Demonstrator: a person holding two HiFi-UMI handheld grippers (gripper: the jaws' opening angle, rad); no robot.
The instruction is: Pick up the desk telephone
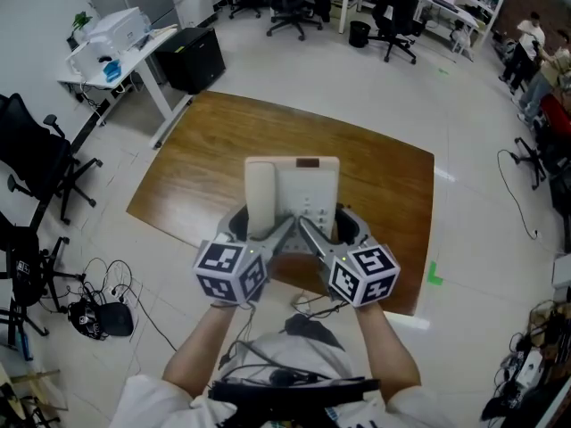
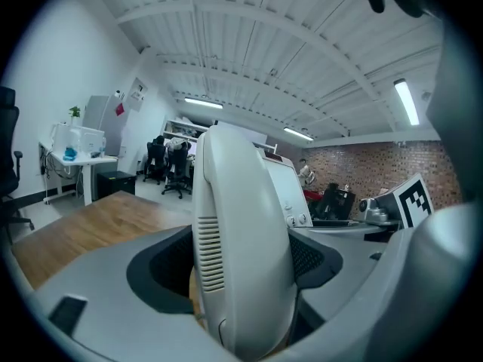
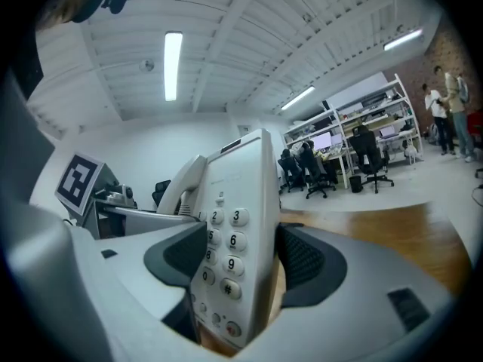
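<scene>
A white desk telephone [image 1: 292, 188] hangs in the air over the wooden table [image 1: 201, 163], held from its near end by both grippers. My left gripper [image 1: 257, 227] is shut on the phone's left side, with the handset [image 2: 241, 232] filling the gap between its dark pads [image 2: 162, 266]. My right gripper [image 1: 332, 227] is shut on the right side, its pads [image 3: 306, 266] pressing either face of the keypad section [image 3: 230, 255]. In both gripper views the phone stands on edge between the jaws. The underside of the phone is hidden.
A white desk with a printer [image 1: 111, 34] and a black cabinet [image 1: 192, 58] stand beyond the table's far left corner. Black office chairs [image 1: 36, 163] sit at left. Cables [image 1: 103, 315] lie on the floor near my feet. Green tape [image 1: 434, 275] marks the floor at right.
</scene>
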